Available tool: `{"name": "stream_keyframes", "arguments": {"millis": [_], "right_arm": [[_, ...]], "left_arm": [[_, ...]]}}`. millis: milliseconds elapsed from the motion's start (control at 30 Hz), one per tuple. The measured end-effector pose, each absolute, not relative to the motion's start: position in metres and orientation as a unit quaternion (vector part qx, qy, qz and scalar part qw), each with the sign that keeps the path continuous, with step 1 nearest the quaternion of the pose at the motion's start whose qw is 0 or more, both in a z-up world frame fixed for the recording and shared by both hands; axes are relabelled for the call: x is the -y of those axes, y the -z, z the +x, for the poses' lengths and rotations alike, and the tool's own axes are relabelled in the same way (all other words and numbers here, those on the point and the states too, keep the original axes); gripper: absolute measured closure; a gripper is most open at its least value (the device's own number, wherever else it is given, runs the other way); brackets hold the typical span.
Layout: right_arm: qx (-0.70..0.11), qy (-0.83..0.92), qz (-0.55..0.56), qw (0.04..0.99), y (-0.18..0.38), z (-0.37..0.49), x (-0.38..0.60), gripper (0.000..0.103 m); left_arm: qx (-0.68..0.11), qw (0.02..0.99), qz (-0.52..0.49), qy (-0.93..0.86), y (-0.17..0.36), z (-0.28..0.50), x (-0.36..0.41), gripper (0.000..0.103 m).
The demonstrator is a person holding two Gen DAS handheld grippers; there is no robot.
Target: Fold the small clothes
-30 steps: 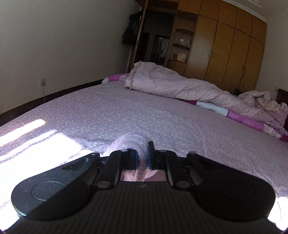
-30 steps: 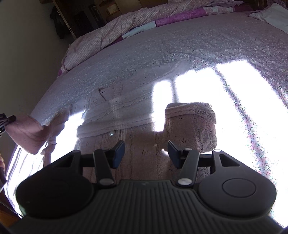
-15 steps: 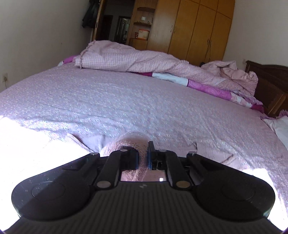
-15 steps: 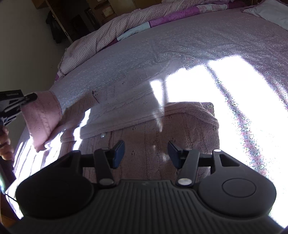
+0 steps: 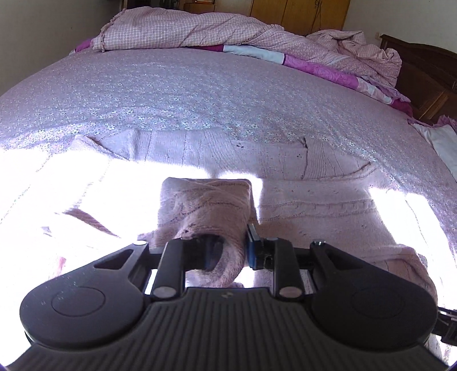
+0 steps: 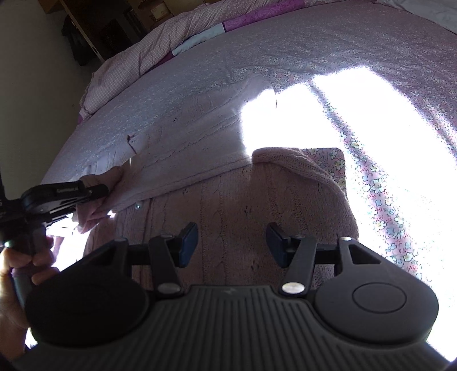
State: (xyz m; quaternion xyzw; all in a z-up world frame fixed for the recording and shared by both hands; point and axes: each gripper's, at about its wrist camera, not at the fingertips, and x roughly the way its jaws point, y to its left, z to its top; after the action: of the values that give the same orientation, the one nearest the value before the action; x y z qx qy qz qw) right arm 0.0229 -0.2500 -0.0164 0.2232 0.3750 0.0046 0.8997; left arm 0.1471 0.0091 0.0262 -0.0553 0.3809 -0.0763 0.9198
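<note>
A pale pink knitted cardigan lies spread flat on the bed, its cable-stitch ribs running in raised lines through the soft, fuzzy wool. In the left wrist view its long axis runs from 9 to 3 o'clock across the frame, with a ribbed band along its far edge. One sleeve has been folded in over the body; its squared cuff end points toward 12 o'clock and the rest trails back toward 6 o'clock into the left gripper. The jaws of that gripper have just been opening, and the sleeve's bunched tube of knit sits between them, draped over the left finger while the blue pad on the right stands just beside the wool; the grip looks loosened. In the right wrist view the other sleeve is already folded onto the body at 12 o'clock from the right gripper, whose jaws stand apart with nothing between them, hovering above the knit. A small pale button shows on the cardigan's front edge at 10 o'clock. At 9 o'clock a hand grips the left tool's handle. The bedsheet is lilac with a small flower print, crossed by hard patches of sunlight. A rumpled checked quilt with a magenta border lies along the far side at 12 o'clock, before wooden wardrobe doors.
</note>
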Motion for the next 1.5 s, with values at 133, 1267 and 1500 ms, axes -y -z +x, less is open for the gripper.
{"name": "stream_keyframes", "arguments": {"millis": [133, 1267, 1500], "right_arm": [[-0.370, -0.030, 0.206, 0.906, 0.003, 0.043, 0.233, 0.046], [-0.342, -0.174, 0.095, 0.918, -0.054, 0.176, 0.093, 0.090], [-0.374, -0.139, 0.043, 0.916, -0.018, 0.196, 0.106, 0.088]], "left_arm": [[-0.383, 0.919, -0.059, 0.069, -0.035, 0.127, -0.031, 0.057], [-0.404, 0.910, -0.091, -0.011, -0.021, 0.112, -0.115, 0.050], [-0.403, 0.912, -0.077, -0.015, -0.020, 0.113, -0.109, 0.050]]}}
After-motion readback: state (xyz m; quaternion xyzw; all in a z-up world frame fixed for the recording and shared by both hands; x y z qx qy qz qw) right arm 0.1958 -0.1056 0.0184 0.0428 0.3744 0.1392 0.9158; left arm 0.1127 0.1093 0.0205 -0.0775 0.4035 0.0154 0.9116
